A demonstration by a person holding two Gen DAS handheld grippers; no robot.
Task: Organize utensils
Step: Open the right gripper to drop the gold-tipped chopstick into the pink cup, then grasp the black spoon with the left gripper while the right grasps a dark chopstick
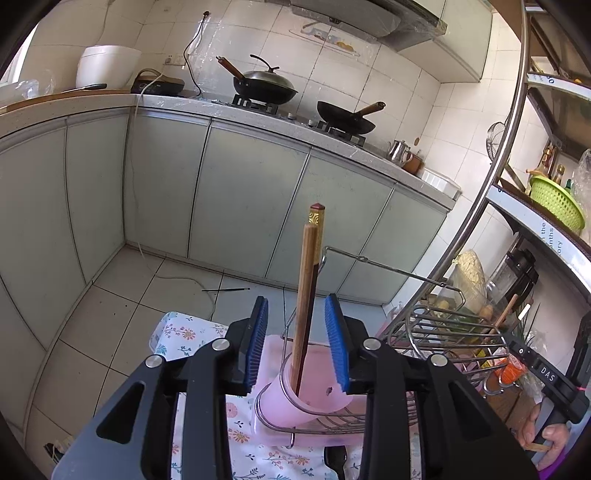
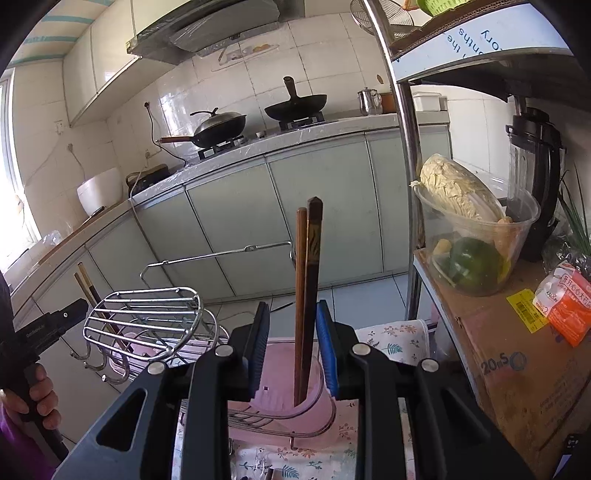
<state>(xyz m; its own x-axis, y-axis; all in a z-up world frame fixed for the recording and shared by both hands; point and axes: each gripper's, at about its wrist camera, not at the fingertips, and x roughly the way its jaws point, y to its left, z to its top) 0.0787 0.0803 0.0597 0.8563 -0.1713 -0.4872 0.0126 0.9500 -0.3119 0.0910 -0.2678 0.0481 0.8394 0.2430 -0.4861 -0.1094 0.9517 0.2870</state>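
Both chopstick pairs stand upright in pink holders of the wire rack (image 1: pixel 388 266). Left tongs (image 1: pixel 300 343) straddle chopsticks (image 1: pixel 306 295) released; right tongs (image 2: pixel 291 343) likewise, chopsticks (image 2: pixel 308 295) self-supporting. Drop-off judged complete.

Left tool (image 1: pixel 297 341) and right tool (image 2: pixel 291 347) black-framed, ribbed blue pads, silver round screws, white lettering, purple sleeve (image 2: pixel 14 443)

I'm working in a home kitchen: ahead of my grippers runs a tiled counter with a gas stove (image 1: pixel 255 105), two woks (image 1: pixel 266 86), a kettle (image 1: pixel 399 151) and a range hood (image 2: pixel 207 27) above.
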